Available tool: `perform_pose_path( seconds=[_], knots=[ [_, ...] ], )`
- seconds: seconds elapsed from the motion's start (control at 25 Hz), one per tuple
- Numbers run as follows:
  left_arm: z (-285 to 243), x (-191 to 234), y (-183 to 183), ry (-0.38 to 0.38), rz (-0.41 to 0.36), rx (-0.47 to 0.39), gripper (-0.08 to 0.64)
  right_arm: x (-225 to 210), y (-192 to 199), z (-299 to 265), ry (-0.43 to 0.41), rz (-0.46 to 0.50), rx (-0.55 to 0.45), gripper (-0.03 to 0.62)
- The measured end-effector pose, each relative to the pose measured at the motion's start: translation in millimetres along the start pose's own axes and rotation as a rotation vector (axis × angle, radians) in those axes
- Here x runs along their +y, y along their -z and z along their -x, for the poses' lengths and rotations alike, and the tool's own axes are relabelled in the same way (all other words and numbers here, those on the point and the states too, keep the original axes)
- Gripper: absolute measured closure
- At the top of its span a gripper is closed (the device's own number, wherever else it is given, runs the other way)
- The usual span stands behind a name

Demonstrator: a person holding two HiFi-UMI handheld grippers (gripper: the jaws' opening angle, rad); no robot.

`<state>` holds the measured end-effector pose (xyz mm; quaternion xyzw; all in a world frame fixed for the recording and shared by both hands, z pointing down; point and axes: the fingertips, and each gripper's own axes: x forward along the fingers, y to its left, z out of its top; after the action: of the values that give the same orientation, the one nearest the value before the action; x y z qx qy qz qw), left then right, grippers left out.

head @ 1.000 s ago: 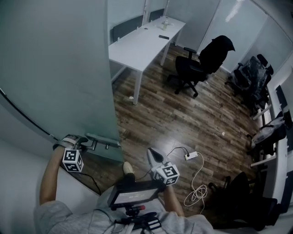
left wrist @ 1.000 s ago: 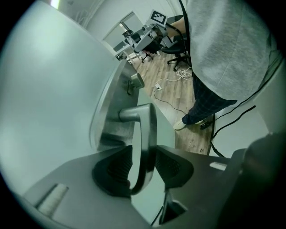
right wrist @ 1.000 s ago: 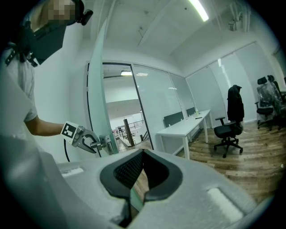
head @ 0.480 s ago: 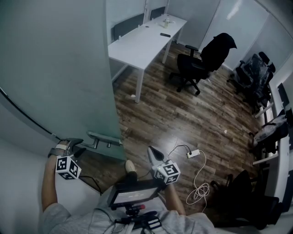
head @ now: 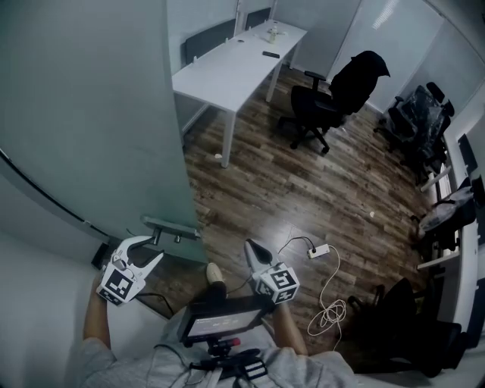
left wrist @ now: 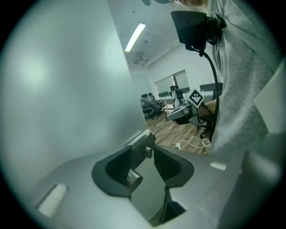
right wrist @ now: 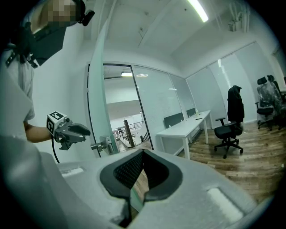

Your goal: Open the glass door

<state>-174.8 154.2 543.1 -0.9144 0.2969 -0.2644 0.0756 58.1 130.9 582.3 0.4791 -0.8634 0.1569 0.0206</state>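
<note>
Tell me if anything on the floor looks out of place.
A white power strip lies loose on the wood floor, its cable trailing into an untidy coil: likely a trip hazard.

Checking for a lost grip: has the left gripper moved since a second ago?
Yes. The left gripper has drawn back from the door handle, lower in the head view, toward the person; its jaws, just closing slightly, stand open, not gripping it.

Office with a dark wood floor.
1 white bench along frosted glass walls, 1 black chair beside it, white cable on the floor, strip light overhead.
</note>
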Motion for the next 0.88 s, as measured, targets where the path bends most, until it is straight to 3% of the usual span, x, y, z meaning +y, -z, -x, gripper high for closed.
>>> perform_pose_path(
  seconds=[0.48,0.88],
  knots=[
    [-32,-37,-39,0.051,0.217,-0.227,0.443,13,-24,11,-0.016,0.037,-0.053,0.591],
    [-47,-55,-62,0.061,0.286,-0.302,0.510,24,-40,22,-0.027,0.064,-0.083,0.591]
  ],
)
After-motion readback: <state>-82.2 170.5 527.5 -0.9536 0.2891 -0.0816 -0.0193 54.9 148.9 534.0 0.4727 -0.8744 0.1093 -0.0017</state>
